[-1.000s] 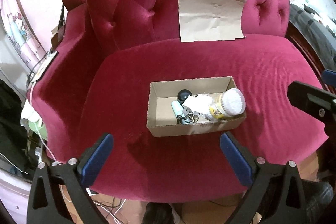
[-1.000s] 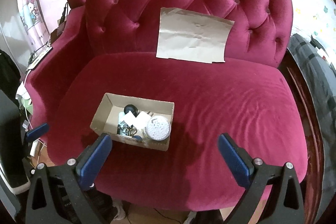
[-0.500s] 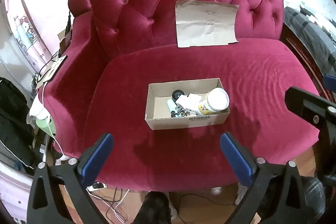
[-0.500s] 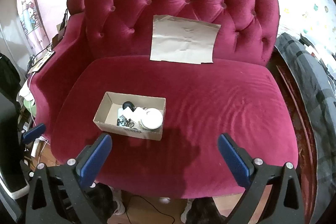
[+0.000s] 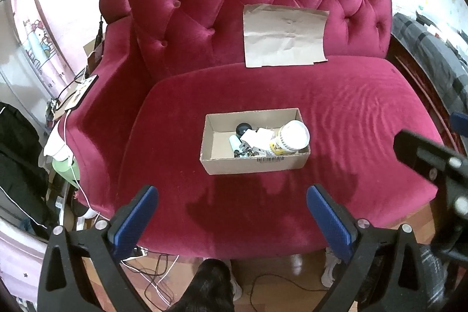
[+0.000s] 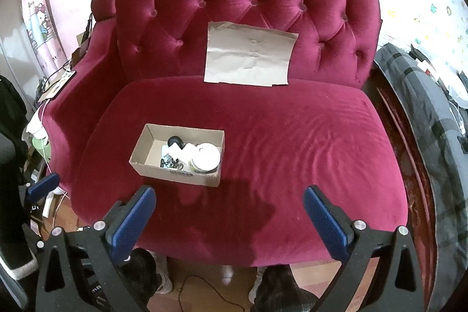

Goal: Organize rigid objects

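Grippers, left (image 5: pixel 231 212) and right (image 6: pixel 229 211), hang spread and empty above the sofa's (image 6: pixel 292 136) front edge. Ahead sits the cardboard box (image 5: pixel 254 164), holding a white-lidded jar (image 5: pixel 294 133) and small items.

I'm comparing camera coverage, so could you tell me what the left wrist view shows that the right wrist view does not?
Only the left wrist view shows the right gripper from the side and the yellow label on the white-capped jar. Only the right wrist view shows a blue pad of the left gripper at its left edge. Both share the red sofa, the cardboard box and the brown paper sheet.
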### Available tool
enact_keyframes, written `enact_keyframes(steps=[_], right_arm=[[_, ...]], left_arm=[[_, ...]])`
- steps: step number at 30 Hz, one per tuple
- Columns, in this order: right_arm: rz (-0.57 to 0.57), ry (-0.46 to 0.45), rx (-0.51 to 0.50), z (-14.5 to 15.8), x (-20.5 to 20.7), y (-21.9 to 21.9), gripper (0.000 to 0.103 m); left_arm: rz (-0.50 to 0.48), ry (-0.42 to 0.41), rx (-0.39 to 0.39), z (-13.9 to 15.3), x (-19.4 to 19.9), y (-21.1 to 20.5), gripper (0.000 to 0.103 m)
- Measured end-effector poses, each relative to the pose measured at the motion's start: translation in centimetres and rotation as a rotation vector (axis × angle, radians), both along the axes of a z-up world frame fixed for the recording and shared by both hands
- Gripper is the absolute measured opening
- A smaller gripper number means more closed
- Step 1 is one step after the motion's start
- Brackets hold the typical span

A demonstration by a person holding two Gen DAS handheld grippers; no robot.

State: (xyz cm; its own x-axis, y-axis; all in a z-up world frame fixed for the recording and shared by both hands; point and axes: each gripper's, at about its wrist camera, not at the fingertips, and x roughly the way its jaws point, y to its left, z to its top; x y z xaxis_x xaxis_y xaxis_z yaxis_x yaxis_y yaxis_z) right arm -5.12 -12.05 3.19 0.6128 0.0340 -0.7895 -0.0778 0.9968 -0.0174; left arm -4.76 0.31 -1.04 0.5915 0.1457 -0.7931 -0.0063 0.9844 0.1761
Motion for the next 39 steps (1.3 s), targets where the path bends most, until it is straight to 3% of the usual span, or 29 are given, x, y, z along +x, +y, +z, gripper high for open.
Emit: enact_keyframes(steps=[39], right_arm=[[0.001,0.009,-0.023,0.4,-0.8,-0.2,0.103]], left_arm=[[-0.016,-0.012,-0.039,1.7,-0.2,-1.1,0.103]])
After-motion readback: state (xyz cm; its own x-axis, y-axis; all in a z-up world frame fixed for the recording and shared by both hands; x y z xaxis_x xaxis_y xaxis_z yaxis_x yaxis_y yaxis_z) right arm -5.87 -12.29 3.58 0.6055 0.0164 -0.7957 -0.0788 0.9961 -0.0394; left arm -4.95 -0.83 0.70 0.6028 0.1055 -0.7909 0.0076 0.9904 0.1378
